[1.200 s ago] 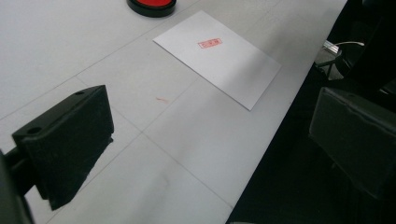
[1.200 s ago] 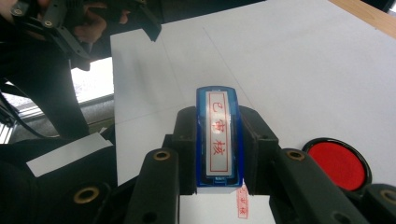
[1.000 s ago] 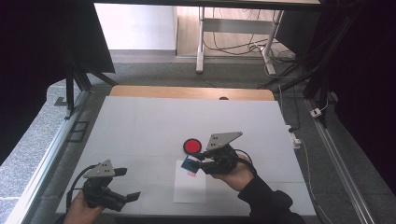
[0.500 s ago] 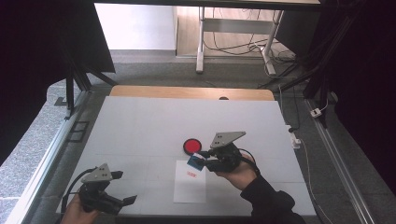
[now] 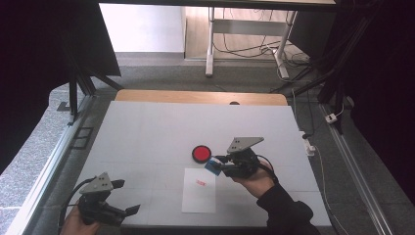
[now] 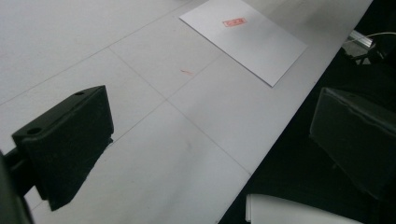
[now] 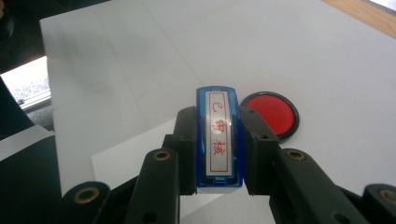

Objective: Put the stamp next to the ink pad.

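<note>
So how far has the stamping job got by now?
One red imprint already sits on the white sheet, so a stamping looks done. The right tongs hold the blue stamp near the red ink pad. The left tongs are open and idle. What remains I cannot tell.

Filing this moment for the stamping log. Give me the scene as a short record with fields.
surface: white table
right tool: shut on the blue stamp, held above the table
stamp face: red characters in a red frame
ink pad: round, red, open, just beyond the stamp
paper: white sheet near the front edge, one red mark on it
left tool: open, holding nothing, at the front left corner
</note>
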The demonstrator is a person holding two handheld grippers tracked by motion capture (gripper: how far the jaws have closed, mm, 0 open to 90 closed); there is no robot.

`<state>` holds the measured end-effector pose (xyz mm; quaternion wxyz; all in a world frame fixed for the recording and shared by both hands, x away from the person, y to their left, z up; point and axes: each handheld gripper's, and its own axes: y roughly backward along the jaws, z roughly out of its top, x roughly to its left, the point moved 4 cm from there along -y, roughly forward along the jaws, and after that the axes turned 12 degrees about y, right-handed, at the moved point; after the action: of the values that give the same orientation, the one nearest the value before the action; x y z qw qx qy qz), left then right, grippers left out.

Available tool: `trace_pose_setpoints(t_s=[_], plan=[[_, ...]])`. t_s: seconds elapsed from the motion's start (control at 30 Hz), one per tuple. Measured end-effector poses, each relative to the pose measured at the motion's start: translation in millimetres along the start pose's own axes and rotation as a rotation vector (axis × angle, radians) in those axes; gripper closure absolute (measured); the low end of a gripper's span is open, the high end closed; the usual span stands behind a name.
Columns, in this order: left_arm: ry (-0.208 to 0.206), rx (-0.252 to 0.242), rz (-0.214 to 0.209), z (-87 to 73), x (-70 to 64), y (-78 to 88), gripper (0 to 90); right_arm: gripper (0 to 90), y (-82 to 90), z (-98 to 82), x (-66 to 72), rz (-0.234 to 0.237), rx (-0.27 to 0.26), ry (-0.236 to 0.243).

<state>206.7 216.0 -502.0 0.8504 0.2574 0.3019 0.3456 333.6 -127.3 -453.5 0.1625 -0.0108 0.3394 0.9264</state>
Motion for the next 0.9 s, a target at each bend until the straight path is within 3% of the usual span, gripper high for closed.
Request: trace_pose_setpoints(t_s=[0.33, 0.9], plan=[[0.030, -0.004, 0.011, -2.0, 4.4, 4.6, 0.0, 70.4, 5.6, -14.3, -15.3, -0.066, 0.042, -0.031], [0.026, 0.005, 0.008, -2.3, 4.5, 4.3, 0.0, 70.4, 12.4, -47.2, -45.9, -0.188, 0.155, -0.073]])
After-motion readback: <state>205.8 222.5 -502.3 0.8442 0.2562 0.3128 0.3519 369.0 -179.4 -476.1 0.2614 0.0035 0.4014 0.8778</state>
